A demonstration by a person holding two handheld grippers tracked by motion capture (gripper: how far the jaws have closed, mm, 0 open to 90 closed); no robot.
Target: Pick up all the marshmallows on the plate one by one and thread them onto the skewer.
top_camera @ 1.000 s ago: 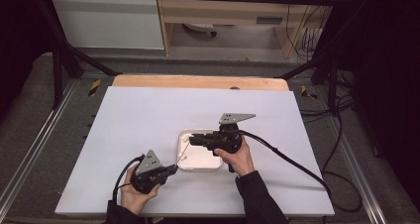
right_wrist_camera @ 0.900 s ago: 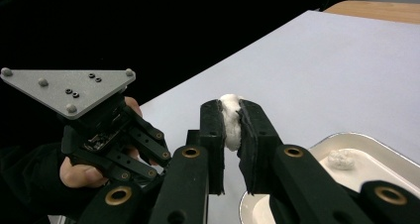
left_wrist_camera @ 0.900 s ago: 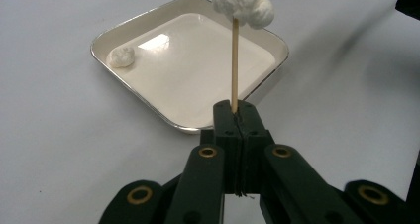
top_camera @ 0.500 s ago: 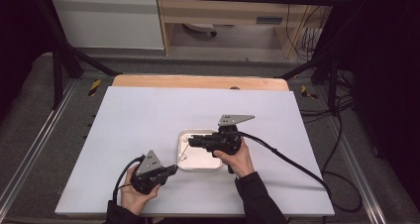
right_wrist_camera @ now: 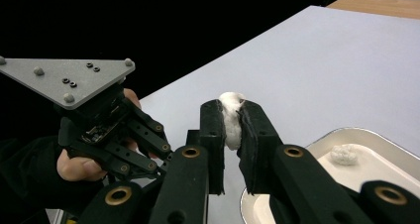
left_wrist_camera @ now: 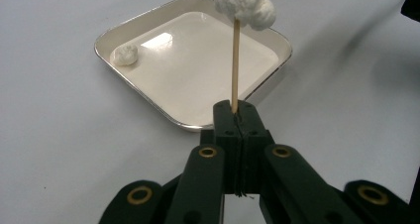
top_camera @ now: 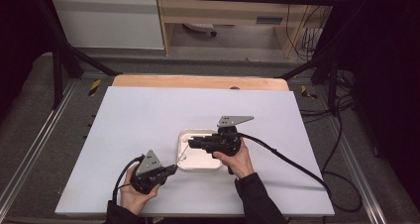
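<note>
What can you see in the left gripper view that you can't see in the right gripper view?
The left gripper view shows a wooden skewer clamped upright in the left gripper, with white fluffy balls stuck on its top. The right gripper view shows the right gripper squeezing another white ball, plus the hand holding the other gripper. Both show the white tray with one loose ball in it.

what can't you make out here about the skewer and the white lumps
- Skewer lower end: left gripper view, hidden between the left gripper's jaws.
- White lump: right gripper view, sides covered by the right gripper's jaws.
- Loose lump in the tray: high view, too small to make out.
</note>
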